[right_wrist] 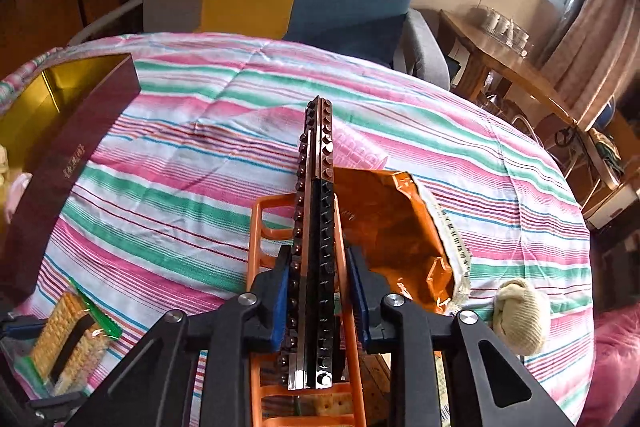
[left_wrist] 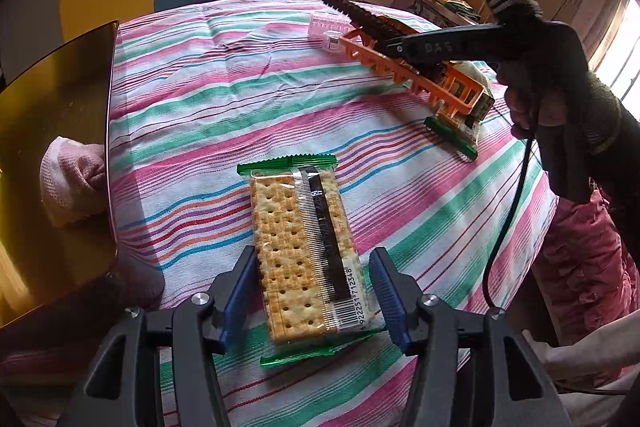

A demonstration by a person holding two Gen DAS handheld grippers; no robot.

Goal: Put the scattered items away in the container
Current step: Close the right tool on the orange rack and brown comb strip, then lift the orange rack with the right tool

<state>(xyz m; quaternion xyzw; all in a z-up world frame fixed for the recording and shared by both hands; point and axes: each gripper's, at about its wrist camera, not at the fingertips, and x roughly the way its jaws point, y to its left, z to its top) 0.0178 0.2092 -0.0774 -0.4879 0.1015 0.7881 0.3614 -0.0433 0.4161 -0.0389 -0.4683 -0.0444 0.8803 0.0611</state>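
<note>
A clear packet of crackers (left_wrist: 304,247) with green ends lies on the striped cloth between the blue pads of my left gripper (left_wrist: 312,267). The jaws are open and the pads stand beside its long edges. My right gripper (right_wrist: 318,259) is shut on a long studded brick bar (right_wrist: 316,207), brown and black, which points away from me over an orange plastic rack (right_wrist: 256,235). The left wrist view shows that right gripper (left_wrist: 394,47) with the bar (left_wrist: 360,17) at the far right. The gold-lined box (left_wrist: 52,107) stands open at the left.
A pink cloth (left_wrist: 72,179) lies inside the box. The orange rack (left_wrist: 400,71) rests tilted on a second cracker packet (left_wrist: 456,135). An orange snack bag (right_wrist: 392,219), a cream sock ball (right_wrist: 520,315) and a small clear plastic case (left_wrist: 332,27) lie nearby. Chairs stand behind the table.
</note>
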